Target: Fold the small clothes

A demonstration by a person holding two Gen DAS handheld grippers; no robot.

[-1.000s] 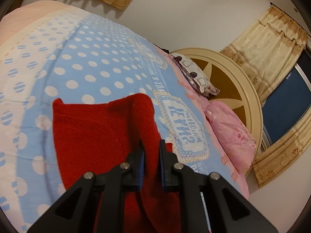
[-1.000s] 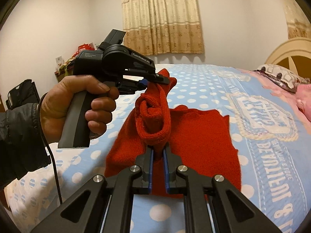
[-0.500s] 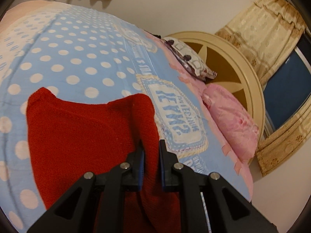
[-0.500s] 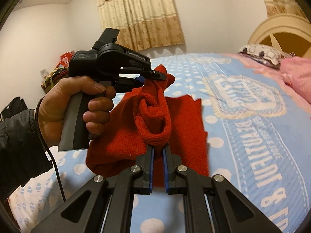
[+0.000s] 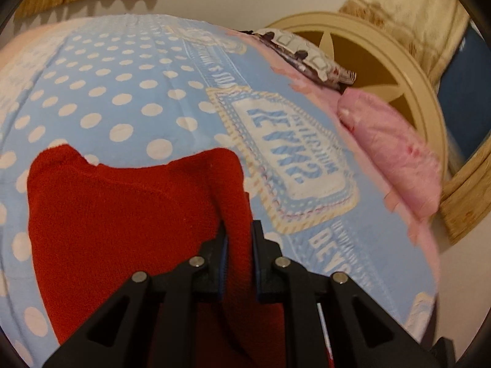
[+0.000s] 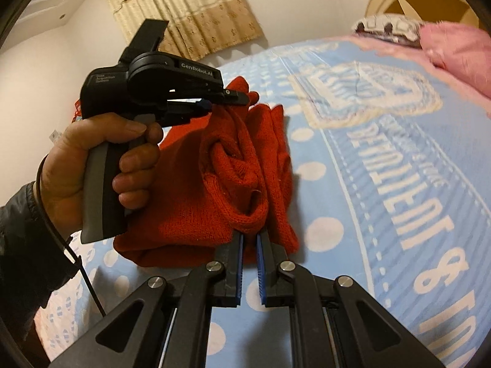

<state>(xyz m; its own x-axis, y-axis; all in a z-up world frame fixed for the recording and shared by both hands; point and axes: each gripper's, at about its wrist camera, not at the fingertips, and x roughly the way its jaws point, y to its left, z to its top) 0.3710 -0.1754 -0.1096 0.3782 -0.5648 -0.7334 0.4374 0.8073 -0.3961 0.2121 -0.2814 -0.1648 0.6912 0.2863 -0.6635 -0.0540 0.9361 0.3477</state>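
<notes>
A red knitted garment (image 5: 122, 230) lies on the blue dotted bed cover (image 5: 122, 92), one edge lifted by both grippers. My left gripper (image 5: 239, 230) has a ridge of the red knit between its pads; its jaws are opening slightly while the fabric still fills the gap. In the right wrist view the left gripper (image 6: 227, 98), held by a person's hand (image 6: 92, 159), grips the far corner of the garment (image 6: 184, 214). My right gripper (image 6: 250, 239) is shut on the near rolled cuff of the same edge.
A pink pillow (image 5: 392, 153) and a patterned pillow (image 5: 303, 55) lie against the round cream headboard (image 5: 399, 70) at the right. Beige curtains (image 6: 190, 9) hang on the far wall. The cover's printed label patch (image 5: 291, 159) is just right of the garment.
Both grippers have carried the lifted edge sideways and a little lower, rolling as they went. The flat red part seen from the right wrist has narrowed. The left jaws stand slightly wider.
</notes>
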